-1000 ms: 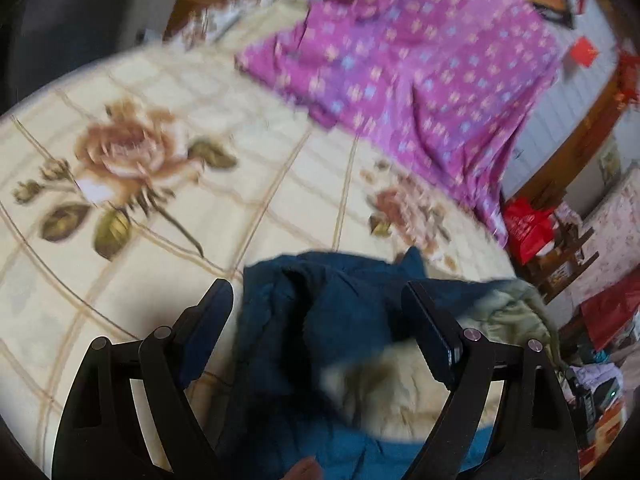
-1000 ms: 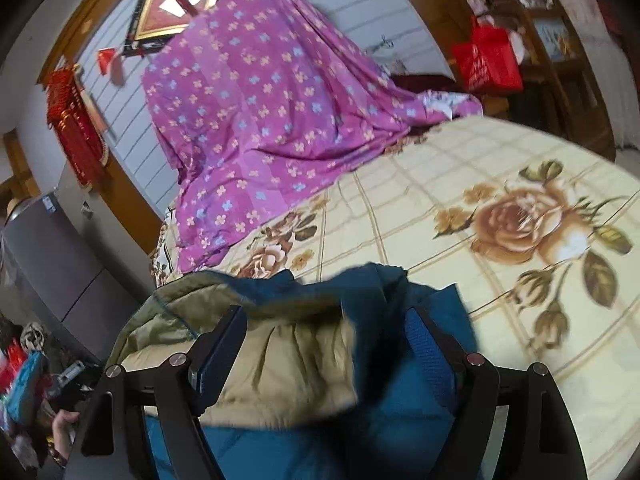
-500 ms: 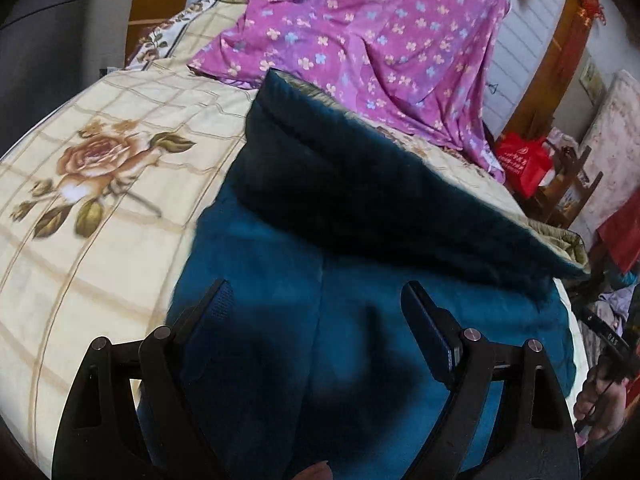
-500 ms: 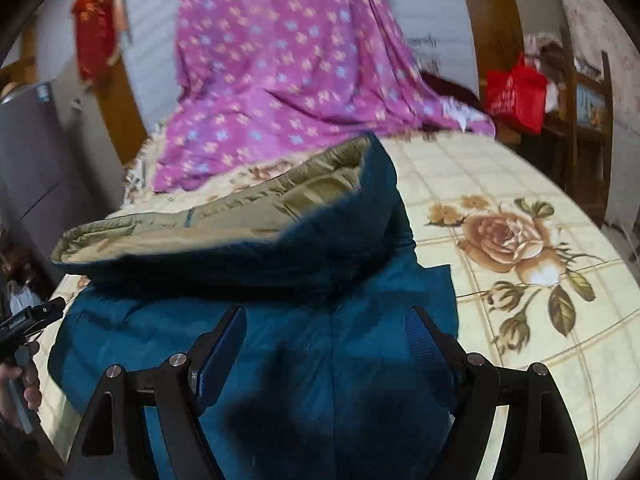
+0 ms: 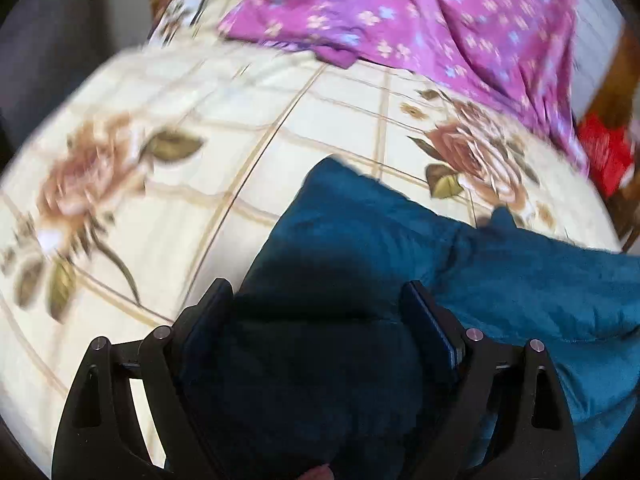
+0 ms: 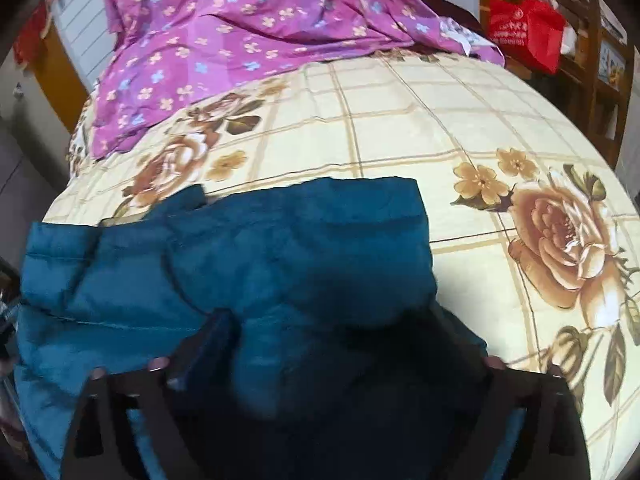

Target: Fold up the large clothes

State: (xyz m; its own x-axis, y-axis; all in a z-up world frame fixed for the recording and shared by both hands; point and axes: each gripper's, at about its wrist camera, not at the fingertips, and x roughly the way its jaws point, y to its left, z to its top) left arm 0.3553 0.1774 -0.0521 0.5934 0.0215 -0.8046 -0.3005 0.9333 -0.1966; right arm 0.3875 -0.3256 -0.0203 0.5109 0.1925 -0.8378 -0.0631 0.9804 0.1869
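Observation:
A large teal-blue padded jacket [image 5: 384, 232] lies on the bed, folded over itself, its teal outside up; it also fills the lower part of the right wrist view [image 6: 280, 248]. My left gripper [image 5: 318, 304] is open, its jaws wide apart just over the jacket's left part, with fabric bulging between them. My right gripper [image 6: 340, 332] is open too, its jaws spread low over the jacket's right part; the right finger is mostly lost in blur and shadow. The jacket's pale lining is hidden.
The bed has a cream checked sheet with rose prints [image 6: 400, 120]. A purple flowered cloth [image 6: 240, 20] is heaped at the far side, also in the left wrist view [image 5: 440, 20]. A red bag [image 6: 524, 28] and wooden furniture stand beyond the bed's right edge.
The raised fold of the jacket, with its pale lining showing, has come down flat onto the rest. Both grippers have dropped low over the fabric, still open.

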